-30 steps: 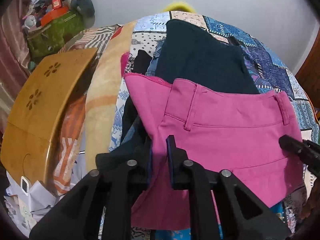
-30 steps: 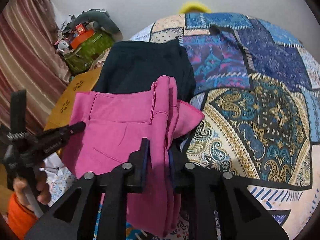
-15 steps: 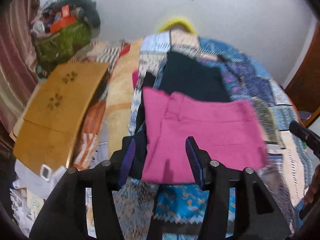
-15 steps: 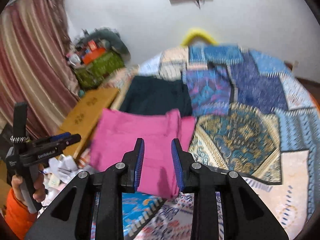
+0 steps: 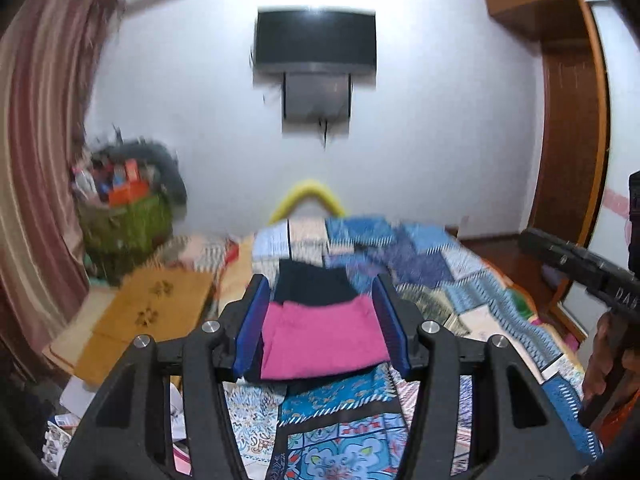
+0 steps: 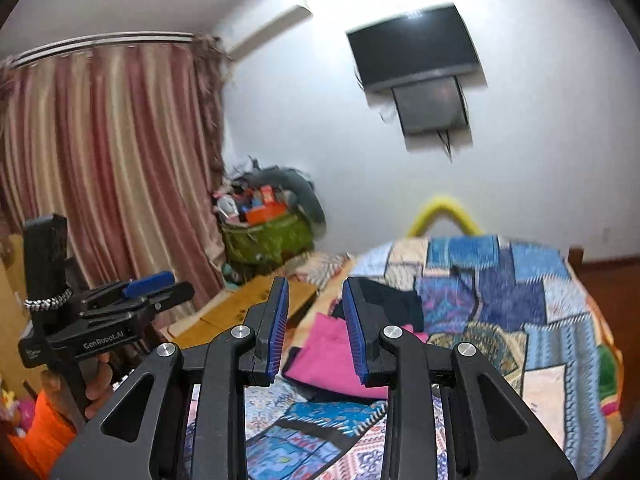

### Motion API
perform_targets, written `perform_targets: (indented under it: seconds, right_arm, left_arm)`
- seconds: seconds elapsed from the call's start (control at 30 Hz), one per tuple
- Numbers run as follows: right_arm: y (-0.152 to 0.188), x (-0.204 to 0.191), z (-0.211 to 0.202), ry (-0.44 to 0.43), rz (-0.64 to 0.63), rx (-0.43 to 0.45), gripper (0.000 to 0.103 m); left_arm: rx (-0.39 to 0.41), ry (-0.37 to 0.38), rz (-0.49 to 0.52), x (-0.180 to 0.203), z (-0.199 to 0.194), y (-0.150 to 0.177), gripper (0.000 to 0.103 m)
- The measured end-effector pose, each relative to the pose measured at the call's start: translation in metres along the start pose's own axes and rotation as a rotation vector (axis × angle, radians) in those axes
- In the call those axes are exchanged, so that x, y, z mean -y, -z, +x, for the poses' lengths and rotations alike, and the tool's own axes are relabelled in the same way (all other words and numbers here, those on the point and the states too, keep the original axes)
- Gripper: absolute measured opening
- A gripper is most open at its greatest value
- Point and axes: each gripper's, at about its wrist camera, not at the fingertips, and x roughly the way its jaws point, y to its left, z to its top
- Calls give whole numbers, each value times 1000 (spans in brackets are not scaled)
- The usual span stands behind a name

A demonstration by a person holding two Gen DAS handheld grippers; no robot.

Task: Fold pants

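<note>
The pink pants (image 5: 322,338) lie folded flat on the patchwork bedspread (image 5: 440,280), on top of a dark folded garment (image 5: 310,284). They also show in the right wrist view (image 6: 326,354). My left gripper (image 5: 322,326) is open and empty, held back from the bed and above the pants. My right gripper (image 6: 314,330) is open and empty, also pulled back from the pants. The left gripper shows from the side in the right wrist view (image 6: 148,286).
A wooden board (image 5: 136,320) lies left of the bed. A green bag full of items (image 5: 124,220) stands in the corner by the curtain (image 6: 108,160). A TV (image 5: 316,44) hangs on the wall. A wooden wardrobe (image 5: 572,120) stands at the right.
Both grippers let go of the pink pants, opened and pulled back and up from the bed. The pants now lie flat and folded.
</note>
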Motion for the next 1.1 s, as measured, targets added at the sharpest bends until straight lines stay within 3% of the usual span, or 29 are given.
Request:
perform_targets:
  seconds: [0.17, 0.23, 0.33, 0.4, 0.6, 1.1]
  right_arm:
    - [12, -35, -39, 35, -102, 70, 26]
    - [16, -43, -50, 57, -121, 89, 29]
    - [23, -47, -60, 96, -117, 107, 49]
    - [27, -48, -63, 125, -108, 119, 69]
    - [32, -47, -70, 182, -80, 119, 101]
    - [43, -47, -76, 210, -65, 105, 103]
  left_arm:
    - [120, -54, 4, 21, -64, 9, 56]
    - [161, -81, 10, 29, -85, 15, 65]
    - [193, -96, 15, 35, -102, 22, 78]
    - [194, -88, 3, 36, -106, 26, 84]
    - [181, -58, -39, 34, -113, 32, 100]
    - [160, -42, -28, 40, -111, 42, 103]
